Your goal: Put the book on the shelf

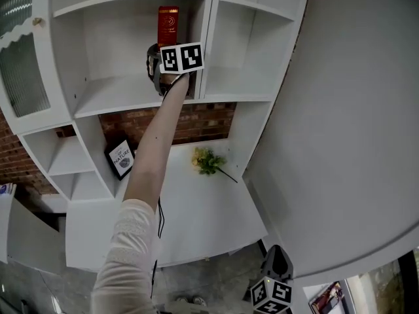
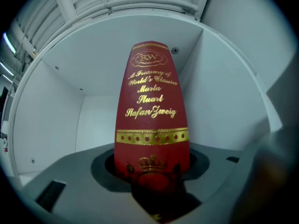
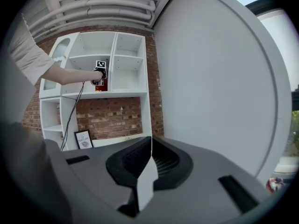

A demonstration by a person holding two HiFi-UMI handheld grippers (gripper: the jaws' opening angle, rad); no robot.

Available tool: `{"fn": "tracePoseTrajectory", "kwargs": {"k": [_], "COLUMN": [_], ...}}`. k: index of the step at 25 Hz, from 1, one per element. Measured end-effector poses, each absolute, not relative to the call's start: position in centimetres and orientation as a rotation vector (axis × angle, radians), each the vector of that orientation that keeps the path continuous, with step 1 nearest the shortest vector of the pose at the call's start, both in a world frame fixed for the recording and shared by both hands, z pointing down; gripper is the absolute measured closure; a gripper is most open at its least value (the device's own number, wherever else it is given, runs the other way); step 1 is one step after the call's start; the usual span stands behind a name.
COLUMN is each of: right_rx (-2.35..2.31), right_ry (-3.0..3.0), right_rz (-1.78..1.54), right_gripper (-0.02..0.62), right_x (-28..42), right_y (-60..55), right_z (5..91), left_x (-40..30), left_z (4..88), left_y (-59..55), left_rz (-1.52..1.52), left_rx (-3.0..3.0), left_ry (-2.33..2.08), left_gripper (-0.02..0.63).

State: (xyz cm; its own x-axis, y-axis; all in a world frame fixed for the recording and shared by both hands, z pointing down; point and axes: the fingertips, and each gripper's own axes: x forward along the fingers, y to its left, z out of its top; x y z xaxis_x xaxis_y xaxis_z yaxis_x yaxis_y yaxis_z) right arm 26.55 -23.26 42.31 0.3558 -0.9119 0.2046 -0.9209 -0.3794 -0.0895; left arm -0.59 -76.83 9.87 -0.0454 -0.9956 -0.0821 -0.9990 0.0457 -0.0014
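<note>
A red book [image 1: 168,23] with gold lettering on its spine stands upright in a middle compartment of the white shelf unit [image 1: 118,100], close to the compartment's right wall. My left gripper [image 1: 171,67] reaches into that compartment at arm's length. In the left gripper view the red book [image 2: 152,108] fills the middle, spine towards the camera, and the left gripper [image 2: 152,171] is shut on its lower end. The book's foot is hidden, so contact with the shelf board cannot be told. My right gripper [image 3: 150,139] hangs low [image 1: 272,292], away from the shelf, shut and holding nothing.
A framed "NATURE" print [image 1: 122,158] and a small bunch of flowers [image 1: 208,161] sit on the lower white ledge before a brick wall [image 1: 196,120]. A glass cabinet door [image 1: 19,70] is at the left. A large white curved wall [image 1: 353,123] fills the right.
</note>
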Motion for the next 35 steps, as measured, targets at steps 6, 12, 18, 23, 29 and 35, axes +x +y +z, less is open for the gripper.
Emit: {"fn": "tracePoseTrajectory", "kwargs": {"k": [6,12,18,23,29,35], "right_rx": [2.549,2.539,2.537,2.537,2.543,2.491], "right_ry": [-1.681,-1.670,-1.657,-1.651,-1.667,-1.731], "right_rz": [0.348,0.347,0.361,0.369,0.346,0.342], "right_gripper": [0.578,0.578,0.578,0.578,0.578,0.578], "right_x": [27.2,27.1,27.1,27.1,27.0,25.6], "right_y": [-23.1,-23.4,-23.0,-22.7,-22.1,-21.8], "right_z": [42.6,42.9,43.4,43.6,43.1,43.4], "left_x": [-0.6,-0.6,-0.5,0.0,-0.4,0.2], "left_z": [9.9,9.8,10.2,10.4,12.4,14.4], "left_y": [-78.8,-80.0,-80.4,-81.0,-80.2,-77.5], "left_rz": [0.088,0.087,0.072,0.056,0.060,0.087], "left_rx": [-2.132,-2.142,-2.123,-2.159,-2.239,-2.273], "left_ry": [2.217,2.192,2.209,2.203,2.229,2.152], "left_gripper": [0.356,0.356,0.356,0.356,0.316,0.296]}}
